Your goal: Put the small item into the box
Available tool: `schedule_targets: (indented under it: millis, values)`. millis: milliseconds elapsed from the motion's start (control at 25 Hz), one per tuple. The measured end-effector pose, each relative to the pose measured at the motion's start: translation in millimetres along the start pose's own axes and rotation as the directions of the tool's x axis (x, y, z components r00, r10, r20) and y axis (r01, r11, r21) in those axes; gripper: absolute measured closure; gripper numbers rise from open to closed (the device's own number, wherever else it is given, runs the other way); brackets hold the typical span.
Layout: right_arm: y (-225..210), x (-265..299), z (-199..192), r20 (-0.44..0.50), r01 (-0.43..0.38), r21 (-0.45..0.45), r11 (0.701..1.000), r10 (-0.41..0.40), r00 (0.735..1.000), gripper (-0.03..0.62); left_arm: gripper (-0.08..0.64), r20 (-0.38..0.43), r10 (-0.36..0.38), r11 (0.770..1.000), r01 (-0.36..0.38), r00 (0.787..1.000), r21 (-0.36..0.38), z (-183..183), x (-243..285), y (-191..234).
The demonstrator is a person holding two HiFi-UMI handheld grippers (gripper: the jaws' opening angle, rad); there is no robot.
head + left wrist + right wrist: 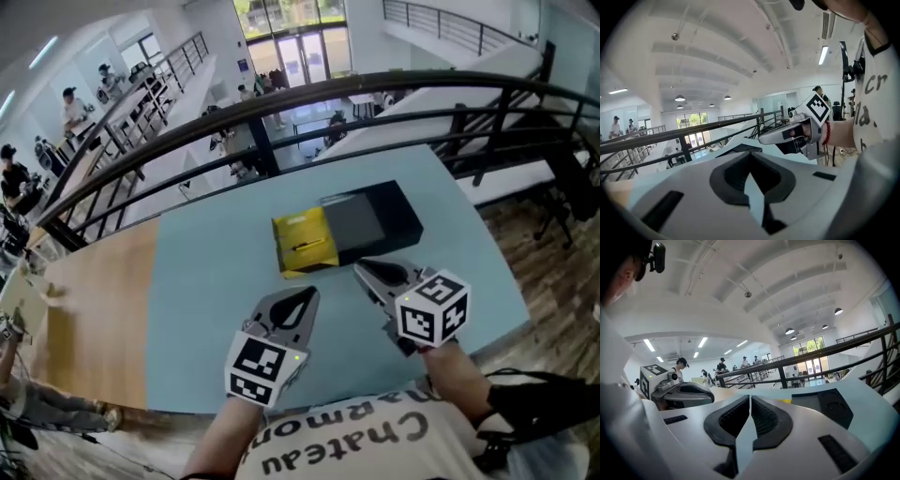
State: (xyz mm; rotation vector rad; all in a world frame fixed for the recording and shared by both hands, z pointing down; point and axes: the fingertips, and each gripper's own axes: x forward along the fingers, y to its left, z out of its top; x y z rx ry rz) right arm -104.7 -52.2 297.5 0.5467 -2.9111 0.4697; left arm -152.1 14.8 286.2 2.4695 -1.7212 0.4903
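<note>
Head view: my left gripper (302, 302) and right gripper (364, 272) hover at lower centre above the blue table (206, 281); 1 small dark item (307, 247) lies on the box's (380, 220) yellow tray (292, 228), mid-frame. Left gripper view: jaws pressed together, empty. Right gripper view: jaws likewise together, empty.

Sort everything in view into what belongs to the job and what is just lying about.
Job: black box; yellow tray against it; small dark item on that tray; left tool and right tool, both shut and empty.

Lying about: table; railing; people at desks beyond.
</note>
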Motion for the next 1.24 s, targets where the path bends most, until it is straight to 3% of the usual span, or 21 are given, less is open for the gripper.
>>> schedule_targets:
  millis: [200,640,920,1240]
  values:
    - [42.3,-42.1,-15.6,0.015,0.025,-0.038,0.999,-0.024,1.000,0.554,0.557,0.021,-0.016,1.000,0.016,1.000,0.007,-8.6,-47.8,-41.4]
    - [129.7,-108.3,-96.0,-0.067,0.094,-0.006,0.996,-0.094,0.993,0.554,0.557,0.028,-0.015,0.998,0.017,0.999,-0.064,-54.2,-157.9,-98.8]
    - [149.7,-123.9,-110.9,-0.102,0.085,-0.023,0.996,-0.086,0.991,0.554,0.558,0.035,0.001,0.996,0.003,0.999,-0.091,-59.2,-182.4,-118.5]
    - [131.3,-142.0,-106.4,-0.142,0.059,-0.055,0.997,-0.067,0.988,0.555,0.557,0.025,0.060,0.991,-0.056,0.998,-0.125,-53.5,-179.5,-136.6]
